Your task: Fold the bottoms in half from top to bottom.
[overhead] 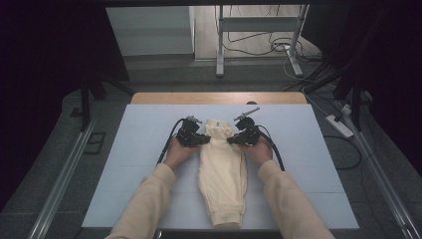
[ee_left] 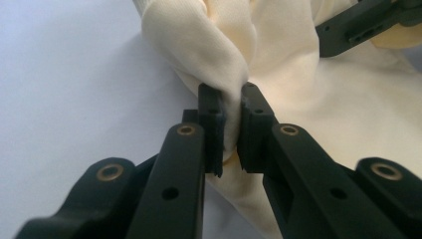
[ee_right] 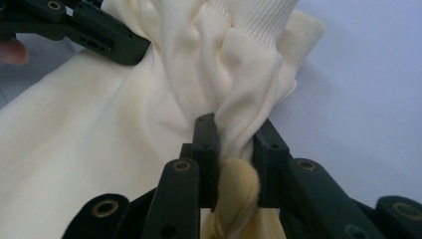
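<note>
While the left gripper (ee_left: 230, 130) and the right gripper (ee_right: 234, 164) each pinch a bunched fold of the cream garment (overhead: 222, 174), the grip on both sides looks meant to lift or spread it. It lies mid-table on the pale blue sheet (overhead: 144, 149), running toward the near edge, with dark curtains (overhead: 45, 74) around.

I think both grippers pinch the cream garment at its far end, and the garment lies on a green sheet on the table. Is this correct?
Not fully. The sheet is pale blue-white, not green, as the high view shows. The rest holds: the left gripper and the right gripper each pinch a fold of the cream garment at its far end.
</note>
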`<state>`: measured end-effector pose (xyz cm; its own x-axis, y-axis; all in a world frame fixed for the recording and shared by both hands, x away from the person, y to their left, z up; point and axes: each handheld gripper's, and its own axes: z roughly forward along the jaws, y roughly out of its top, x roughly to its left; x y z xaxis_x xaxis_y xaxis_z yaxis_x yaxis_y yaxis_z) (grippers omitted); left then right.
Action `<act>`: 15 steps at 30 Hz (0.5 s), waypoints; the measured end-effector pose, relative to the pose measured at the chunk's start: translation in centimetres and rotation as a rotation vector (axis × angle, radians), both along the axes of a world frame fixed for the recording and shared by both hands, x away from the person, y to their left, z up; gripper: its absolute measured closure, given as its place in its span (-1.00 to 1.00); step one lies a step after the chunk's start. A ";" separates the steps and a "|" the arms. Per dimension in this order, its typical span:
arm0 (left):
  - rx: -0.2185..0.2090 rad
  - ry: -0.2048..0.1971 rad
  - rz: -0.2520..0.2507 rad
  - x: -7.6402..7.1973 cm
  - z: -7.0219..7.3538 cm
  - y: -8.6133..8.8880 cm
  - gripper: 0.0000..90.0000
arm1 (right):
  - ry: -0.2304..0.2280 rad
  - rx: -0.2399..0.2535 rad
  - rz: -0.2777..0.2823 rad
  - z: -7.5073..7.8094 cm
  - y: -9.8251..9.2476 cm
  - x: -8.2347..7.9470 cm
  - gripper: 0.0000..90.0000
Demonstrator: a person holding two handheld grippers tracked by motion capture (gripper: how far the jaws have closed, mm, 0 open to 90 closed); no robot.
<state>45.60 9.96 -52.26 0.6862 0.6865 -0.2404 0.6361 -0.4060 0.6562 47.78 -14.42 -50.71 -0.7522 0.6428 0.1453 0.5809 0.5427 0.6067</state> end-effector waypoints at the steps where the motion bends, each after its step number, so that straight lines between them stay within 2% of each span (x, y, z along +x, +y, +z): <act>1: -0.004 -0.009 -0.002 -0.1 0.2 -0.1 0.81 | -0.010 0.000 0.002 0.2 -0.1 -0.1 0.67; 5: -0.017 -0.043 -0.008 -0.4 1.1 -0.2 0.81 | -0.033 0.006 0.002 1.2 -0.5 -0.4 0.67; 15: -0.049 -0.085 -0.035 -0.8 3.2 -0.1 0.82 | -0.093 0.020 -0.001 2.9 -1.1 -1.2 0.67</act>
